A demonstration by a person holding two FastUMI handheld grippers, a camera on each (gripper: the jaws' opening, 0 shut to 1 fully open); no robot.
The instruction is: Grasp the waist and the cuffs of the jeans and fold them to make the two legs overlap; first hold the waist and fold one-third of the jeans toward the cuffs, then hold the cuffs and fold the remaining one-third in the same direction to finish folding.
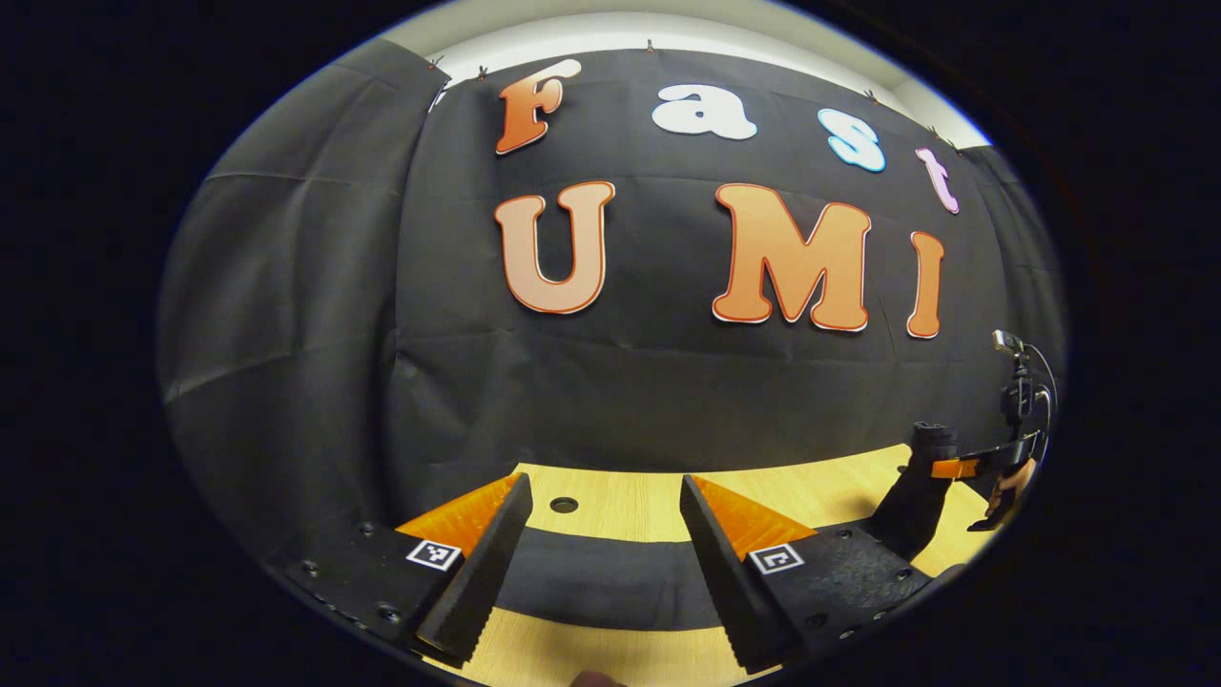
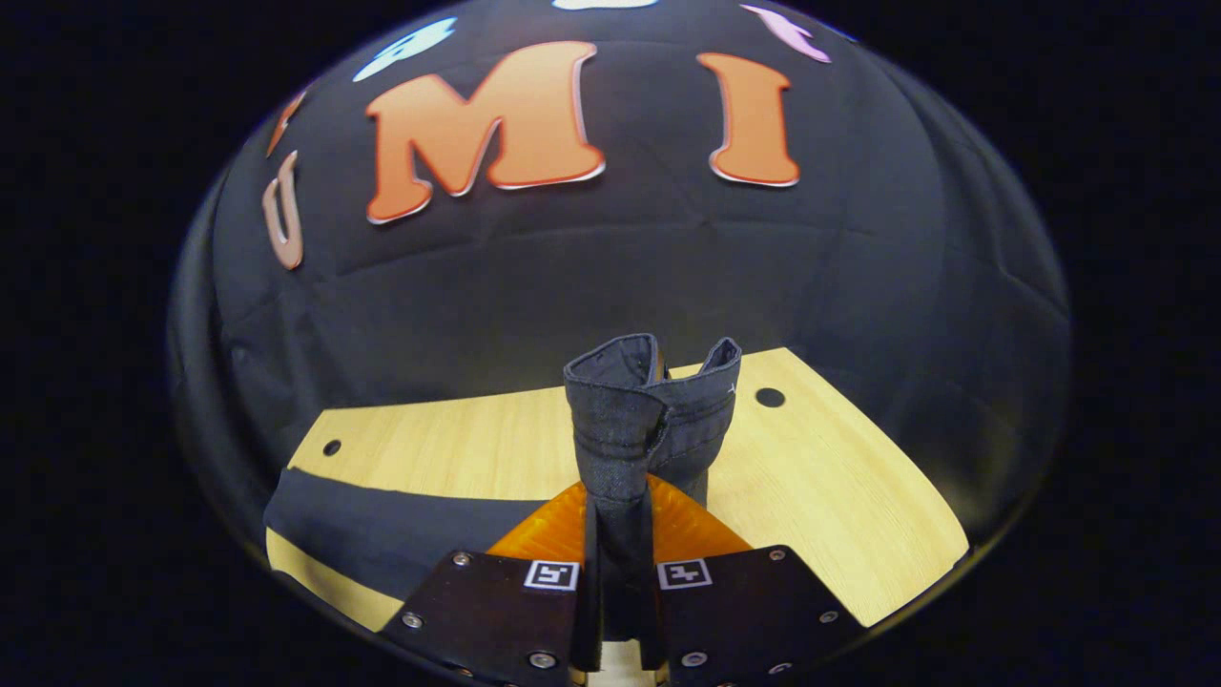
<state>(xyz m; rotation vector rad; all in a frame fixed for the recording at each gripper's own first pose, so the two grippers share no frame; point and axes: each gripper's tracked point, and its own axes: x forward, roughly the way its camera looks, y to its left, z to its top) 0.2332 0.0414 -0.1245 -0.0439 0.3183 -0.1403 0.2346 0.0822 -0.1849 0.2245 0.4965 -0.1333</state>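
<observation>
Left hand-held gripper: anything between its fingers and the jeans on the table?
Nothing visible. The left hand-held gripper is open, with the jeans lying flat on the wooden table just past its fingertips. The right hand-held gripper is shut on another part of the jeans.

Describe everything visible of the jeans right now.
The jeans are dark, near-black denim. In the right gripper view, a hemmed, stitched end stands up, pinched between the right gripper fingers, its opening gaping at the top. The rest lies flat as a dark band on the light wooden table. In the left gripper view, that band runs under the open left gripper.
</observation>
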